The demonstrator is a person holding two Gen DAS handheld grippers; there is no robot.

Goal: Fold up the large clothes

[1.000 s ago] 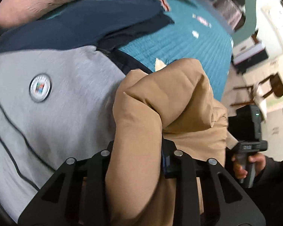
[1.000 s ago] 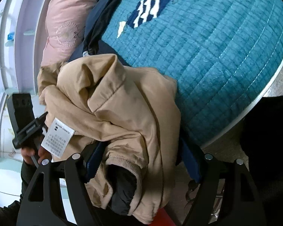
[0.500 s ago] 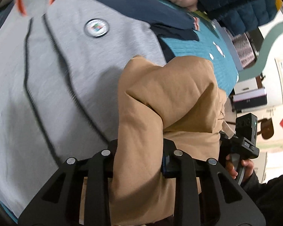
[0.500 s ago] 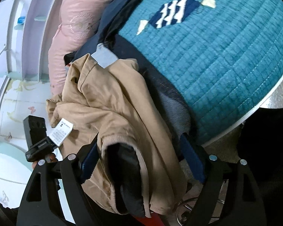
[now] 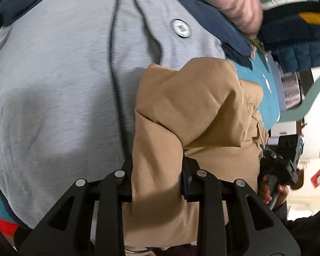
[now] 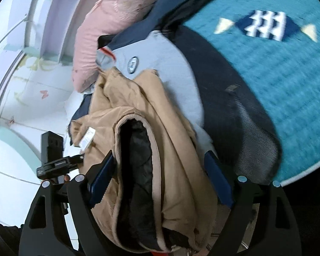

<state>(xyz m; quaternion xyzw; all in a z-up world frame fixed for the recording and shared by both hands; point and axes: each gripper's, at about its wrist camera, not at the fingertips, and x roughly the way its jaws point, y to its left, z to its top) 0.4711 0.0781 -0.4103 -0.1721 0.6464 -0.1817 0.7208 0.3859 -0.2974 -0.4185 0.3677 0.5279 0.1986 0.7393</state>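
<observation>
**Tan jacket held bunched over the bed**

Across the bed spreads a teal quilted cover (image 6: 277,81) with a navy-and-white fish patch (image 6: 266,24). On it lies a grey and navy sweatshirt (image 5: 59,81) bearing a round badge (image 5: 180,27), with a pink pillow (image 6: 115,15) beside its collar. Above the sweatshirt hangs the tan jacket (image 5: 187,111), bunched, its dark quilted lining (image 6: 136,160) showing. Left tongs (image 5: 157,181) are clamped on a thick tan fold. Right tongs (image 6: 160,181) stand wider, both pads pressed against the gathered jacket. A white care label (image 6: 87,139) sticks out near the left tongs.
</observation>
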